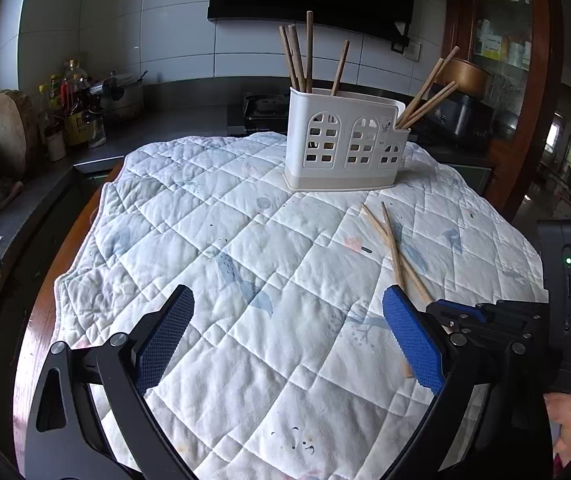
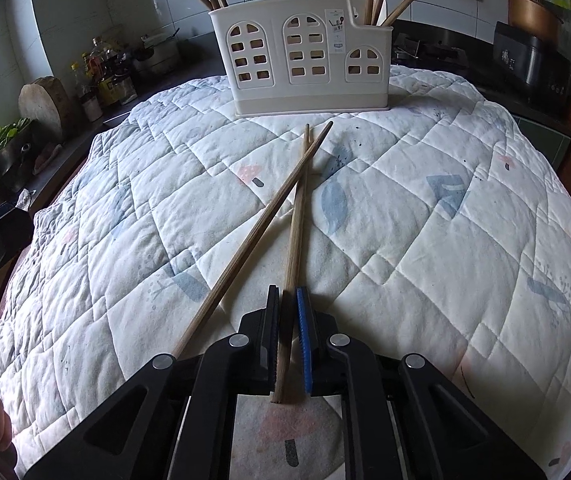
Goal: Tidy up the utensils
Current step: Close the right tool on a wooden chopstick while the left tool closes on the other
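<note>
Two wooden chopsticks lie crossed on the quilted cloth [image 2: 425,248]. My right gripper [image 2: 287,296] is shut on one chopstick [image 2: 296,220] near its thick end, low on the cloth. The other chopstick [image 2: 253,236] lies loose to its left. A white utensil holder [image 2: 305,60] with arched cut-outs stands at the far side and holds several chopsticks; it also shows in the left wrist view [image 1: 345,144]. My left gripper [image 1: 285,300] is open and empty above the cloth, left of the right gripper [image 1: 457,312] and the crossed chopsticks [image 1: 393,248].
The cloth [image 1: 205,240] covers a round wooden table. A dark counter behind holds oil bottles [image 1: 73,108], a round chopping block [image 1: 3,128] and a pot [image 1: 121,96]. A rice cooker [image 1: 461,116] and a wooden cabinet [image 1: 525,60] stand at the right.
</note>
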### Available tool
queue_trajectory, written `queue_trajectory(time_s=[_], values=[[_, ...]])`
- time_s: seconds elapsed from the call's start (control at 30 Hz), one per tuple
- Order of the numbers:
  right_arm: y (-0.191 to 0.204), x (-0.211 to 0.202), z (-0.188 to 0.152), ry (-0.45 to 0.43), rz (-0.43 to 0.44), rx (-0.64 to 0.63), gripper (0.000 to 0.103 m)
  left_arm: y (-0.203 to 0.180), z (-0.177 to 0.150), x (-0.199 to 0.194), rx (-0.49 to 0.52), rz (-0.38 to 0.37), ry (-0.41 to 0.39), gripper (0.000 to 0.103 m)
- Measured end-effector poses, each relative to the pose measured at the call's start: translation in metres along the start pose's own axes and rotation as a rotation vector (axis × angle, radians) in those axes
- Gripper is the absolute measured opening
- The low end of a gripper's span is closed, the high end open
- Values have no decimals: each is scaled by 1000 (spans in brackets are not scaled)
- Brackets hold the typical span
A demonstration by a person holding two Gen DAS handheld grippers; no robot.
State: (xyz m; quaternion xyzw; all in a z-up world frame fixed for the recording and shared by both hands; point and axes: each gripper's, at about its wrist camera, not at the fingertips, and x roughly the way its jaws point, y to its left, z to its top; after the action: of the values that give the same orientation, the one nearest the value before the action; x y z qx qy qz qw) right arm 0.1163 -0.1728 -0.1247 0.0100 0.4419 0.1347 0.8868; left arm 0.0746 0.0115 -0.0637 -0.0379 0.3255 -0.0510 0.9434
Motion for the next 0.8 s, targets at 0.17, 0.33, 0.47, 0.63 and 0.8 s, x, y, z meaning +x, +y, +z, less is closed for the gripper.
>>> queue_trajectory(time_s=[0.17, 0.33, 0.47, 0.63, 0.8], values=[[-5, -1, -1, -2, 22, 10, 8, -9, -9, 15, -18, -97, 56, 92], [-14, -3, -2, 1, 75, 34, 8, -35, -18, 30, 51, -161, 103, 74], [-21, -5, -2, 1, 87, 41, 7, -47, -22, 42, 76, -199, 143, 64], [-28, -6, -3, 6, 109, 43, 7, -55, -25, 54, 99, -230, 181, 50], [-31, -8, -4, 7, 117, 37, 7, -63, -24, 64, 124, -255, 211, 42]])
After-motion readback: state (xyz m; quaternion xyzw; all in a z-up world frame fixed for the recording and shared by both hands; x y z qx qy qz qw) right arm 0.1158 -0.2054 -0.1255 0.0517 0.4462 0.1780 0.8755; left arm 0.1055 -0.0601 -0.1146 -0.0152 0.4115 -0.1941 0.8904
